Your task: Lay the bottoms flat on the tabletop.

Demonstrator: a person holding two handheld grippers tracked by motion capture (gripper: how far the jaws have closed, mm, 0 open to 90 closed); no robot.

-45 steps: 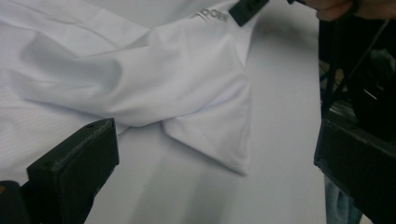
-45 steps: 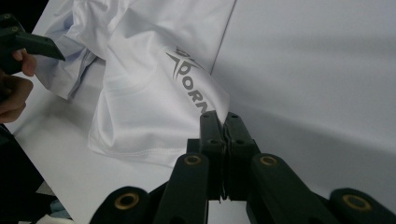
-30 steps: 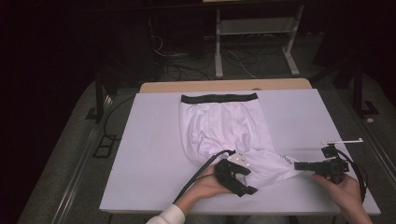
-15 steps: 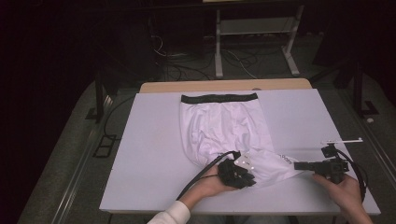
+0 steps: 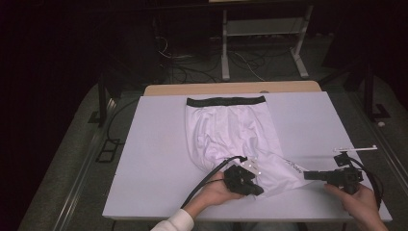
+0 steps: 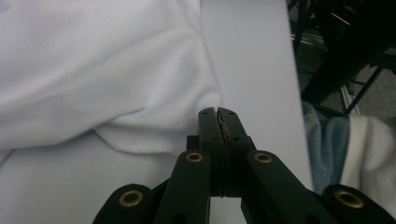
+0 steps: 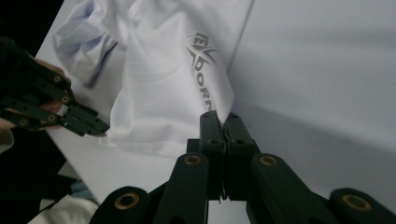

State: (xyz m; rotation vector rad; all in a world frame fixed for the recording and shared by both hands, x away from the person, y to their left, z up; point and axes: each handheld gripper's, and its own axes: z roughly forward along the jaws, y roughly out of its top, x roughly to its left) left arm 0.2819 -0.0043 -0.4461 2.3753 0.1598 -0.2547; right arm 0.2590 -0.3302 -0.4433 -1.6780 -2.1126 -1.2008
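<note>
Folding the white shorts (image 5: pixel 231 134) looks like the step in hand: they lie flat on the tabletop (image 5: pixel 144 159), black waistband (image 5: pixel 225 101) at the far edge, with the near leg hems gathered up between my two tools. My left hand-held gripper (image 5: pixel 257 189) sits at the near middle of the tabletop, jaws pressed together in its own view (image 6: pixel 218 112), right at a fold of the white cloth; I judge it has a pinch of hem, though the bite itself is hidden behind the jaw tips. My right hand-held gripper (image 5: pixel 308 175) is at the near right, jaws likewise closed (image 7: pixel 224 117) on the corner of the leg that carries the grey printed logo (image 7: pixel 203 63), and that corner is drawn out to the right, away from the rest of the garment.

The next move, as I read it, calls for lifting both pinched points together and carrying the near end toward the waistband (keeping the two tools level so the cloth does not twist), then letting go only once the hem lies flat.

Against the picture from a second ago, my left hand-held gripper has shifted: it was turned more toward the near right and lay lower on the tabletop, and it now sits a little farther in, closer to the bunched cloth. The right hand-held gripper and the stretched corner look unchanged, and the waistband has not moved.
</note>
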